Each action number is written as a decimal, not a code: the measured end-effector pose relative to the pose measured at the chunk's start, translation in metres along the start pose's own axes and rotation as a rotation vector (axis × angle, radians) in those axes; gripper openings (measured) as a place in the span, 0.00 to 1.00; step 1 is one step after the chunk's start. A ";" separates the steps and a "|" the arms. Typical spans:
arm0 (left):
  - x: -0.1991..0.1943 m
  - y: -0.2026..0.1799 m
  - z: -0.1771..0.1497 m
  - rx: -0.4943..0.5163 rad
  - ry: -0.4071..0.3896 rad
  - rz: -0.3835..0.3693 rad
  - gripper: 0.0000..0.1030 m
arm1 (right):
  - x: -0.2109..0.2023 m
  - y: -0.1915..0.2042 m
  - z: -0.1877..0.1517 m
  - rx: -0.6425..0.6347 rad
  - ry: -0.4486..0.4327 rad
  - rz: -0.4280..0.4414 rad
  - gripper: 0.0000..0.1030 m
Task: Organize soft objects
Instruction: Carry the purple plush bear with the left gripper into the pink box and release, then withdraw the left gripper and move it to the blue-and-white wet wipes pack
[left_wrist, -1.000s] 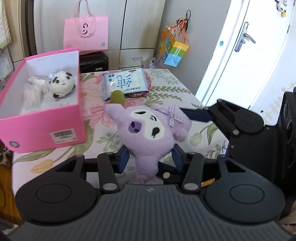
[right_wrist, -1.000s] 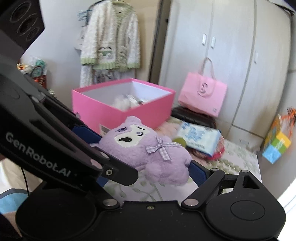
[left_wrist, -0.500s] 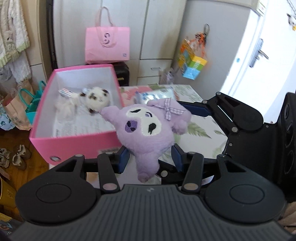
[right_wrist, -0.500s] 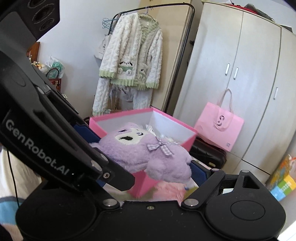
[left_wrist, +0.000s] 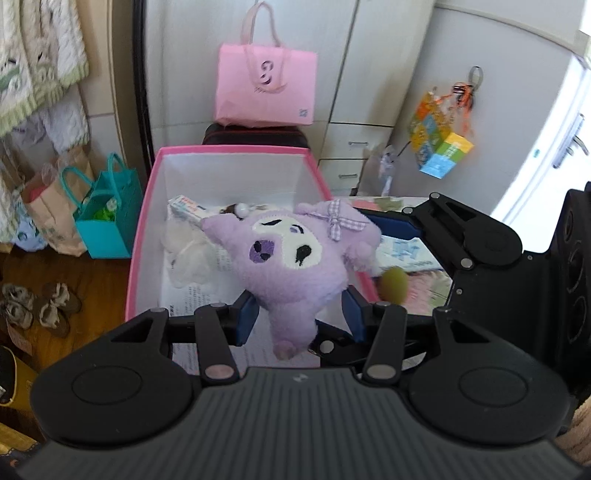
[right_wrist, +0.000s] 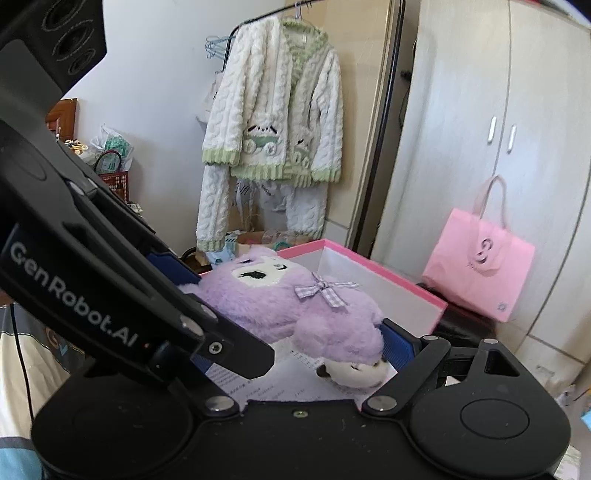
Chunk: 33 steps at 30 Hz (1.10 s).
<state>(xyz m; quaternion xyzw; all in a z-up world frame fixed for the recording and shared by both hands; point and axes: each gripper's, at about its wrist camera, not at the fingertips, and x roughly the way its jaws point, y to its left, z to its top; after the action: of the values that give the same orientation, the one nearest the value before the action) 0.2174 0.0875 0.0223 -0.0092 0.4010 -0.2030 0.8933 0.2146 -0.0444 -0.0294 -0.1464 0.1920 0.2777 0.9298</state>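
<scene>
Purple plush (left_wrist: 291, 258), clamped by both claws (left_wrist: 299, 317) (right_wrist: 291, 332), now hangs over pink box (left_wrist: 229, 149).

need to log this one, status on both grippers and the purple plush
Left gripper and right gripper both shut on purple plush. Plush held above open pink box. Small plush toy already inside, below it.

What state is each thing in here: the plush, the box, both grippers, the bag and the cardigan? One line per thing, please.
Purple plush: held in the air over the box by both grippers.
Pink box: open, lidless, soft toys and paper inside.
Left gripper: shut on the plush's lower body.
Right gripper: wide, shut on the plush's sides.
Pink bag: upright against the wardrobe.
Cardigan: hanging on a rail.
</scene>
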 end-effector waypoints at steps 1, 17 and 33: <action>0.006 0.005 0.003 -0.009 0.006 0.001 0.46 | 0.009 -0.003 0.001 0.008 0.007 0.013 0.89; 0.072 0.060 0.013 -0.145 0.101 -0.068 0.45 | 0.094 -0.020 0.013 -0.125 0.230 0.099 0.89; 0.023 0.028 0.009 -0.022 -0.011 0.084 0.63 | 0.061 -0.027 0.012 -0.116 0.238 0.180 0.89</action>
<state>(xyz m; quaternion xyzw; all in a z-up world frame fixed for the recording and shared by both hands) 0.2474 0.1038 0.0066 -0.0032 0.3985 -0.1608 0.9030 0.2805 -0.0335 -0.0409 -0.2141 0.2969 0.3513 0.8617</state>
